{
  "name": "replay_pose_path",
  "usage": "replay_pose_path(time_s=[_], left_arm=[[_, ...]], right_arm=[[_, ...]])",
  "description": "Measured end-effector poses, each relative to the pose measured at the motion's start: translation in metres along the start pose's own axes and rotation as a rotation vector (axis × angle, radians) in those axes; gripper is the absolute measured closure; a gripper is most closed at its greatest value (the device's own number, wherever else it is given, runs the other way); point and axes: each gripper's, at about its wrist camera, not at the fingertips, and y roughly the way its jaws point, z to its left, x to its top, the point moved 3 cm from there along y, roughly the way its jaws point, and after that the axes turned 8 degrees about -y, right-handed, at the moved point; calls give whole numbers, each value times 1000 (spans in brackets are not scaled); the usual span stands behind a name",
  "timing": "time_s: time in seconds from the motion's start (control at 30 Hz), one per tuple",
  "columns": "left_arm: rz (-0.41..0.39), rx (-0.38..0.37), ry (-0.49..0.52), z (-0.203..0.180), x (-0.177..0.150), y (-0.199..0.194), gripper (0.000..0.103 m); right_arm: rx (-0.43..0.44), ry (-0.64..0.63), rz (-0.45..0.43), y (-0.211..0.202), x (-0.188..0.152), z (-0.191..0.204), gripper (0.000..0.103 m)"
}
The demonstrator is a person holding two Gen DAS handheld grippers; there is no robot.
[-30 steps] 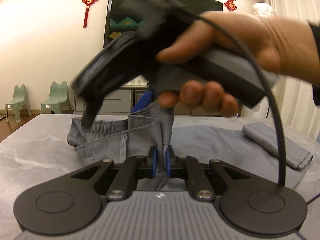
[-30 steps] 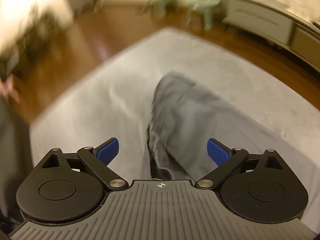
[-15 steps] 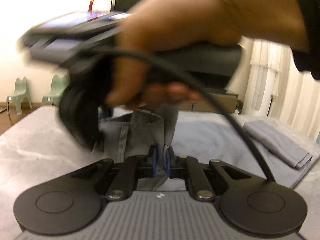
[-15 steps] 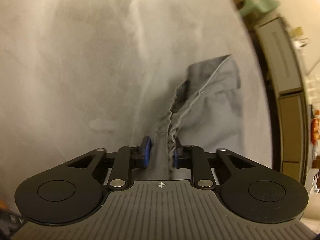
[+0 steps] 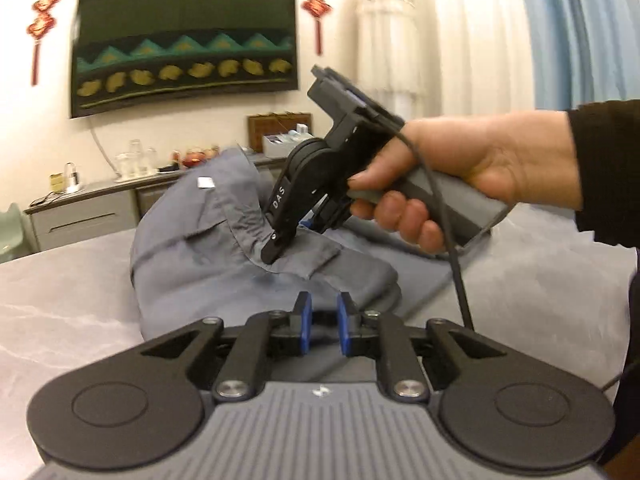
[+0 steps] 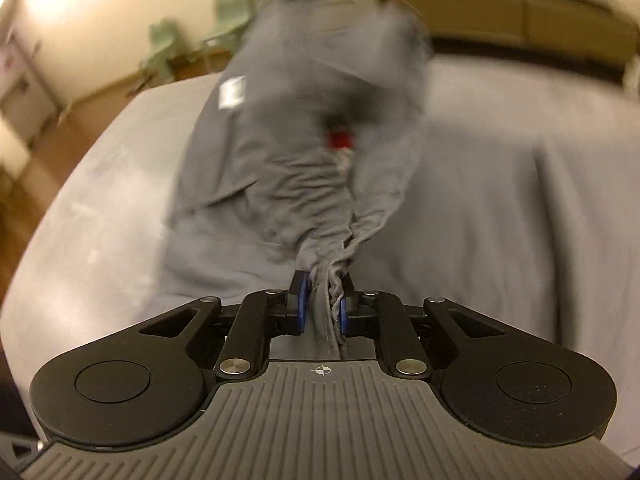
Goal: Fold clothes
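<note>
Grey trousers (image 5: 200,248) are bunched into a raised hump on the grey marble table (image 5: 60,300). In the left wrist view my left gripper (image 5: 324,312) has its blue pads close together at the cloth's near edge, gripping it. A hand (image 5: 480,168) holds my right gripper (image 5: 288,236), which points down into the waistband. Seen from the right wrist, the right gripper (image 6: 323,300) is shut on a gathered fold of the trousers (image 6: 280,160), which hang stretched away from it; a white label and a red tag show.
More grey cloth (image 5: 424,280) lies flat on the table to the right, also seen as cloth (image 6: 520,200). A black cable (image 5: 452,248) hangs from the right gripper. A sideboard (image 5: 88,216) and green chairs (image 6: 232,8) stand beyond the table's far edge.
The right gripper came down open, shut on the waistband and has lifted it off the table. The left gripper kept its hold and now points higher at the wall.
</note>
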Motion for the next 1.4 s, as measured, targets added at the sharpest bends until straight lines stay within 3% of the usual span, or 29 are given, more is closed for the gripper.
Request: replay_pose_path(time_s=[0.03, 0.17, 0.3, 0.4, 0.47, 0.5, 0.6, 0.73, 0.87, 0.9, 0.97, 1.03, 1.27, 1.4], left_arm=[[9, -22, 9, -7, -4, 2, 87], [-58, -60, -129, 35, 16, -10, 87], [-121, -95, -266, 78, 36, -21, 81], [-55, -58, -335, 112, 48, -6, 80], [-2, -5, -345, 127, 58, 5, 78], [29, 29, -345, 136, 64, 12, 73], [59, 96, -371, 175, 90, 43, 73], [97, 50, -423, 215, 120, 105, 73], [216, 69, -331, 216, 120, 168, 73], [246, 74, -308, 216, 120, 184, 73], [313, 104, -284, 219, 113, 206, 73], [368, 151, -270, 223, 104, 222, 78], [404, 264, -204, 218, 99, 230, 86], [305, 202, -257, 204, 132, 176, 83]], right_arm=[[19, 25, -9, 4, -6, -9, 86], [64, 38, -53, 3, -12, -26, 85], [37, 6, -68, 6, -21, -24, 84], [34, 4, -82, 17, -27, -22, 83], [6, 6, -85, 4, -29, -15, 64], [-39, -10, -96, -3, -28, -13, 49], [-187, -111, -197, -37, -32, 1, 49], [-193, -278, -325, -79, -39, 48, 50], [-21, -381, -299, -54, -55, 86, 54], [5, -394, -258, -42, -60, 91, 57], [21, -410, -151, -16, -71, 92, 61], [9, -450, -125, -8, -78, 94, 59], [-38, -483, -125, -12, -79, 100, 58], [21, -431, -163, -31, -75, 81, 59]])
